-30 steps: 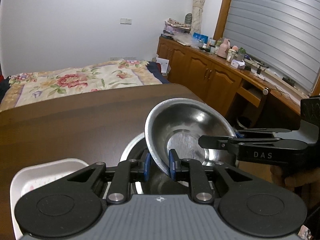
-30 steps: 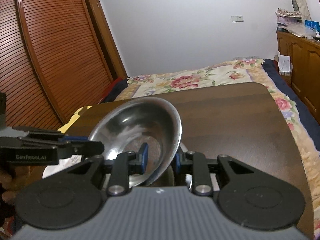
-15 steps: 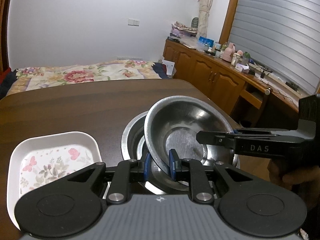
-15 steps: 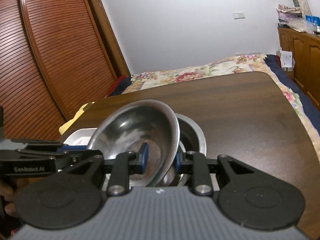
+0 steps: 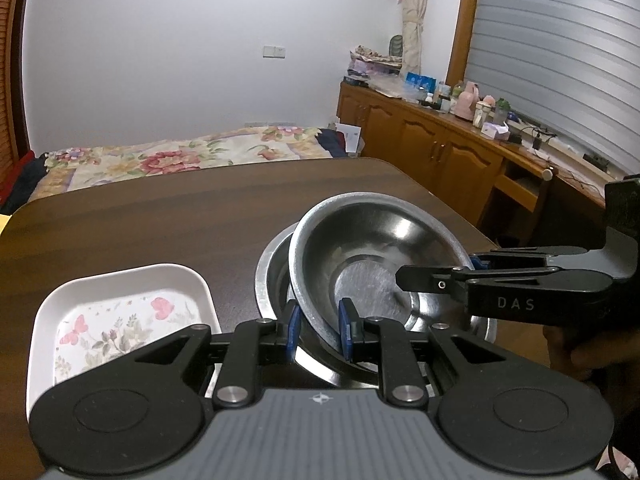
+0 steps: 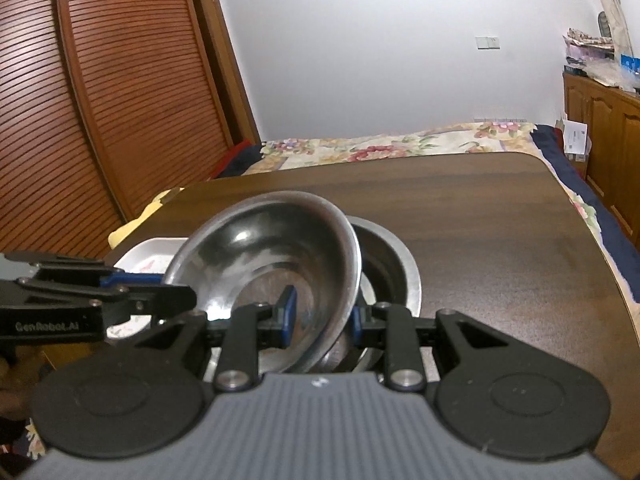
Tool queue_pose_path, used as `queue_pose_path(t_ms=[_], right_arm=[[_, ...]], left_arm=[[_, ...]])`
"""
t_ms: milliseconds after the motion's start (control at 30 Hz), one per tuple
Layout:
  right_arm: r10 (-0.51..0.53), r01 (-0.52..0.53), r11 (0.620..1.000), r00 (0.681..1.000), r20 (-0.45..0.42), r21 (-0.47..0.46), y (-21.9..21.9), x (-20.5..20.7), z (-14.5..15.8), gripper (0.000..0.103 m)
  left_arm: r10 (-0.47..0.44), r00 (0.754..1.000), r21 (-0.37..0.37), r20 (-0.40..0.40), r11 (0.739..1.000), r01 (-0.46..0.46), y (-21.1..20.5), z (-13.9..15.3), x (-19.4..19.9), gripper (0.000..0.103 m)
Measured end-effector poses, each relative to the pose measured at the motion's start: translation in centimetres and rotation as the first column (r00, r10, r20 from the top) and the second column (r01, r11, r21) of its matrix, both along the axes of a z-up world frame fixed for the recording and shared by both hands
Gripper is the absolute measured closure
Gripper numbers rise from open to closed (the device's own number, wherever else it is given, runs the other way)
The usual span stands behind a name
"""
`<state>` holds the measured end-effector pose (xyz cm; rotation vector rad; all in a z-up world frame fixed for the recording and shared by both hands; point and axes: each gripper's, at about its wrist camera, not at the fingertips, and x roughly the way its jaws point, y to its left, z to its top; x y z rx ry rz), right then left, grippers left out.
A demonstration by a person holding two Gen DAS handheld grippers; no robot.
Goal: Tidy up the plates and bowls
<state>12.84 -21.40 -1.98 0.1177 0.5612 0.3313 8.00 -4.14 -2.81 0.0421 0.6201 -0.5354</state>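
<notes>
A small steel bowl (image 5: 372, 256) is held by both grippers, one on each side of its rim. My left gripper (image 5: 319, 328) is shut on its near-left rim. My right gripper (image 6: 320, 314) is shut on the opposite rim; it also shows in the left wrist view (image 5: 460, 276). The bowl (image 6: 272, 256) sits low inside a larger steel bowl (image 5: 272, 268) on the dark wooden table (image 5: 160, 232). The larger bowl's rim (image 6: 404, 264) shows behind it in the right wrist view. A white floral square plate (image 5: 120, 320) lies to the left of the bowls.
The table's right edge (image 5: 452, 216) is close to the bowls. A bed with a floral cover (image 5: 180, 156) lies beyond the table. Wooden cabinets (image 5: 440, 156) with clutter stand at the right, and a slatted wardrobe (image 6: 100, 100) stands at the left.
Both grippers have lowered the small bowl from above the table down into the larger bowl. The floral plate has come fully into the left wrist view.
</notes>
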Motion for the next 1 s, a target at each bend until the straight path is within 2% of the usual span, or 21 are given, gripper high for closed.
queue_pose_path(t_ms=[433,900,1000], right_arm=[[-0.004,0.004,1.0,1.0,0.026,-0.01,-0.5,-0.1,0.1,0.074],[0.003,-0.003,1.0,0.998,0.064,0.0,-1.6,0.1,0.9,0.074],[-0.001,0.001,1.0,0.997,0.083,0.001,-1.8,-0.1,1.1,0.073]], left_arm=[[0.035,0.998,0.05,0.051,0.998,-0.038,-1.0,-0.7,-0.6,0.082],[0.104,0.993,0.021,0.064,0.994,-0.105,-1.0,-0.2,-1.1,0.082],[0.122,0.988,0.002,0.095,0.992,-0.123,-0.8,0.2,-1.7,0.07]])
